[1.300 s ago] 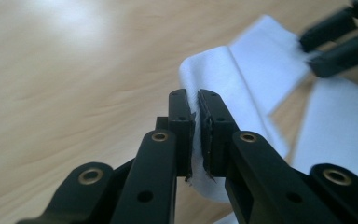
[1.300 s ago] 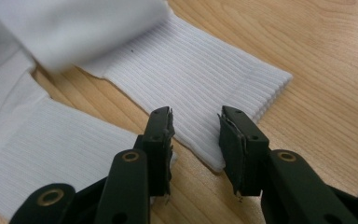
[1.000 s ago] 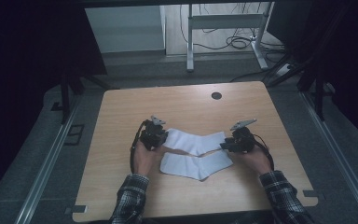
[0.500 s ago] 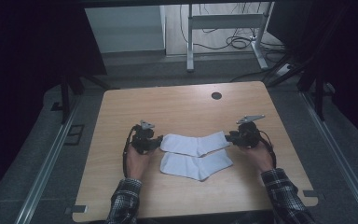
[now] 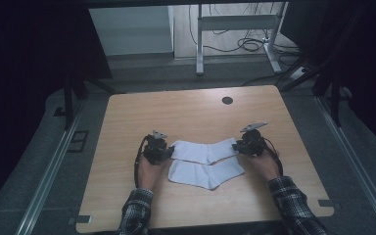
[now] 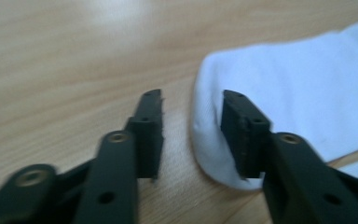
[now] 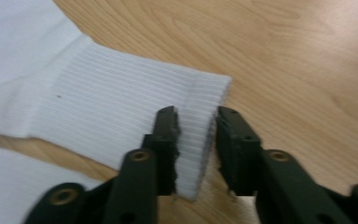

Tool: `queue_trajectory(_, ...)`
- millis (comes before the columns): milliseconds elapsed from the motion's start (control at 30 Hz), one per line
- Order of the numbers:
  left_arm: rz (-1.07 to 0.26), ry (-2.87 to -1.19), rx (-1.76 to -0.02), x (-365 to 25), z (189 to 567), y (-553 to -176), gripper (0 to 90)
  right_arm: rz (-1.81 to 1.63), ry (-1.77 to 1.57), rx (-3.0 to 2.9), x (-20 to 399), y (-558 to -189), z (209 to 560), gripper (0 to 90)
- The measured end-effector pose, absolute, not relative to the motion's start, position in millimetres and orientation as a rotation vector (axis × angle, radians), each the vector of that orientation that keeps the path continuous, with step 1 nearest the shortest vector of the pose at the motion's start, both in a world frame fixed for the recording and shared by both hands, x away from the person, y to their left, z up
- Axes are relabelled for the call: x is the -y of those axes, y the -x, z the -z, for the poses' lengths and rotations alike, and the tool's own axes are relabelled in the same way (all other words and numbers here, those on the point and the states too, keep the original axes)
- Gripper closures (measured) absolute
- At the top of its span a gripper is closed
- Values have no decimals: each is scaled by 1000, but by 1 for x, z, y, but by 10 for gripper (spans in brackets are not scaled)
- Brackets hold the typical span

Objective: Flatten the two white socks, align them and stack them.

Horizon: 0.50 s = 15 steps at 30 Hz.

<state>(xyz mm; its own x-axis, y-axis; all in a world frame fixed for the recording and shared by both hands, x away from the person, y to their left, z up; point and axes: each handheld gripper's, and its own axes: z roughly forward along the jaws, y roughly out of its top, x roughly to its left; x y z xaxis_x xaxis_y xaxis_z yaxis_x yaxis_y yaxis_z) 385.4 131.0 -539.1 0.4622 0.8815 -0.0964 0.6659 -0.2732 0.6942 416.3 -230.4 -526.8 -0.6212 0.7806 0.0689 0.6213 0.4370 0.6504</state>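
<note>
On the wooden table (image 5: 186, 115) the far white sock (image 5: 203, 151), light, limp and easily bunched, is best lifted by both ends: the right gripper (image 7: 196, 126) pinches its ribbed cuff (image 7: 135, 121), while the left gripper (image 6: 191, 122), closing, straddles its toe (image 6: 209, 140) without pressing.

Table (image 5: 191, 117): light wood, pale tan grain, with one small round black spot (image 5: 227, 100) near the far edge. Two socks, upper sock (image 5: 203, 151) and lower sock (image 5: 205, 174): plain white, no print. Cuff (image 7: 135, 126) of the upper sock: white, finely ribbed in straight lines, one tiny dark speck noted. Toe end (image 6: 270, 102) of the upper sock: smooth white, faintly bluish under the light. Left gripper (image 6: 191, 135) and right gripper (image 7: 196, 149): black jaws, brass-coloured rivets, grey top plates. Sleeves (image 5: 293, 200): checked dark and light plaid. Floor (image 5: 352, 147): dull grey. Frame legs (image 5: 200, 44) beyond the table: pale grey.
</note>
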Motion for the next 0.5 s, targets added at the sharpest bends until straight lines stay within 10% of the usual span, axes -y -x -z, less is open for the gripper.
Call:
queue_trajectory(133, -371, -2007, -1290, -130, 539, -386, 844, -944, -1231, -2459, 228, -416, 525, 826)
queue_trajectory(500, -430, -1979, -1194, -130, 491, -371, 848, -1040, -1175, -2410, 234, -404, 493, 833)
